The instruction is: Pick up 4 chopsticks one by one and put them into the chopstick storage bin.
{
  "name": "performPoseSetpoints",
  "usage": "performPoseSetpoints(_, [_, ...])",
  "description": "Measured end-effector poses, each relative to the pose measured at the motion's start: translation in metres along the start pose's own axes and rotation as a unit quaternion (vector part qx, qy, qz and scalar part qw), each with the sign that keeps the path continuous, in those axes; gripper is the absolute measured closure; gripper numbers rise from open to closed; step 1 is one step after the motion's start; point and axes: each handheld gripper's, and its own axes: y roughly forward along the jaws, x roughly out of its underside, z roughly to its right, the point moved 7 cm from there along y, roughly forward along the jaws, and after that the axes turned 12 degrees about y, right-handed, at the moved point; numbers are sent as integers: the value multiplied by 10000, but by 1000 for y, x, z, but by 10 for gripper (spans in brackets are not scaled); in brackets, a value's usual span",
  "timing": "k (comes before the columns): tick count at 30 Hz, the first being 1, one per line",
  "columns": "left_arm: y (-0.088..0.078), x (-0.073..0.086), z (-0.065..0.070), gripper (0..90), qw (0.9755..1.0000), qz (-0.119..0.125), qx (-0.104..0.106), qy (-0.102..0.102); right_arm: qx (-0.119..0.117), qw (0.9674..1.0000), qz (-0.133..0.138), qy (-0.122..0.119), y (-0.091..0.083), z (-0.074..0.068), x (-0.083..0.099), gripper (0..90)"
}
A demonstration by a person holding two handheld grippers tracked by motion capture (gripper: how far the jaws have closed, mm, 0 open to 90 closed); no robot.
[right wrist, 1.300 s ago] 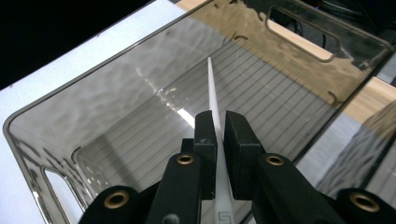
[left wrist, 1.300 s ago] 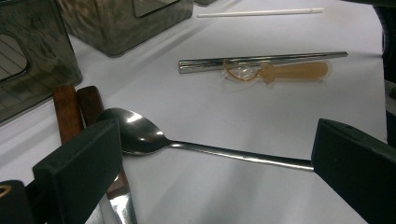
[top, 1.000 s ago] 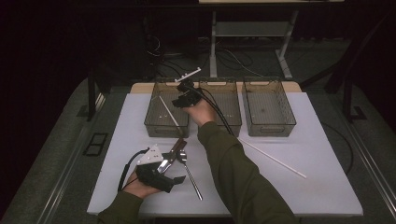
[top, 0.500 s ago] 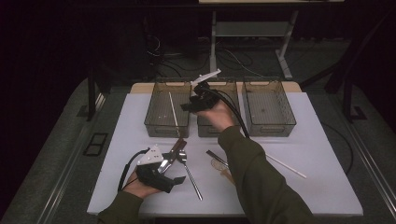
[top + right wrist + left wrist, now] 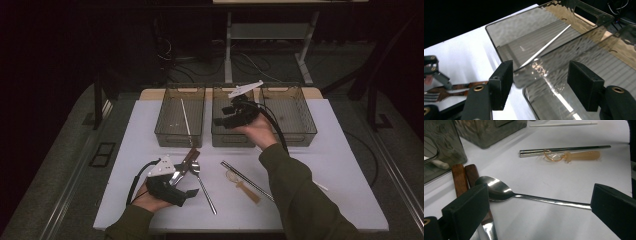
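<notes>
Right tool (image 5: 226, 118) above bins, white table (image 5: 345, 165), dark room.

A dim lab or test room set up for recording. A white table (image 5: 345, 165) fills the middle of the high view, on grey carpet, with darkness around it. Three smoked-plastic bins (image 5: 179, 117) line its far edge. At the top centre, loose cables (image 5: 250, 62) trail round a metal desk frame (image 5: 265, 35).

The right tongs (image 5: 220, 121) are now drawn back from the left bin (image 5: 180, 116) over the middle bin (image 5: 227, 137), lifted, jaws apart and empty
</notes>
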Motion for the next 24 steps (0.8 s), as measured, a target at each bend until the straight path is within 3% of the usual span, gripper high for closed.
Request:
performPoseSetpoints(18, [0, 1, -1, 6, 10000, -44, -53, -28, -62, 9995, 221, -201, -67, 8, 36, 369])
performPoseSetpoints(24, [0, 1, -1, 6, 10000, -48, -61, -41, 23, 9994, 253, -242, -84, 14, 51, 369])
